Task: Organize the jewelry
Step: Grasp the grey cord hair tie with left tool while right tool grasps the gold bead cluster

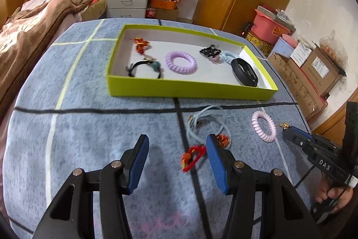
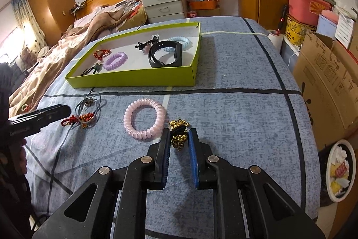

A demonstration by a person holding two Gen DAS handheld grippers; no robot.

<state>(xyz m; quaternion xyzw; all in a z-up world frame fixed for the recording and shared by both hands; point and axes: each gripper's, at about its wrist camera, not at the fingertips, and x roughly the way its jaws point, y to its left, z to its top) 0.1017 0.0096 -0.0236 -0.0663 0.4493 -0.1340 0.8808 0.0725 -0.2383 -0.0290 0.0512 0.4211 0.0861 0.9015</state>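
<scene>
Right gripper (image 2: 179, 138) clamped on gold trinket (image 2: 178, 133), jaws pinching both sides, just above the bed (image 2: 235, 109).

Left gripper (image 1: 176, 149) spread wide, gripping nothing, hanging over red charm (image 1: 192, 156) and pale cord (image 1: 201, 122) on the blue sheet. Pink coil (image 2: 145, 119) flat on the sheet, right beside the trinket's left. Green tray (image 2: 134, 80) further back, already loaded: purple coil (image 2: 115, 61), blue coil (image 2: 179, 44), black band (image 2: 165, 55), black clip (image 2: 142, 46), red knot (image 2: 101, 53), black tie (image 2: 91, 69). Kinda blurry around the red charm, details unclear.
</scene>
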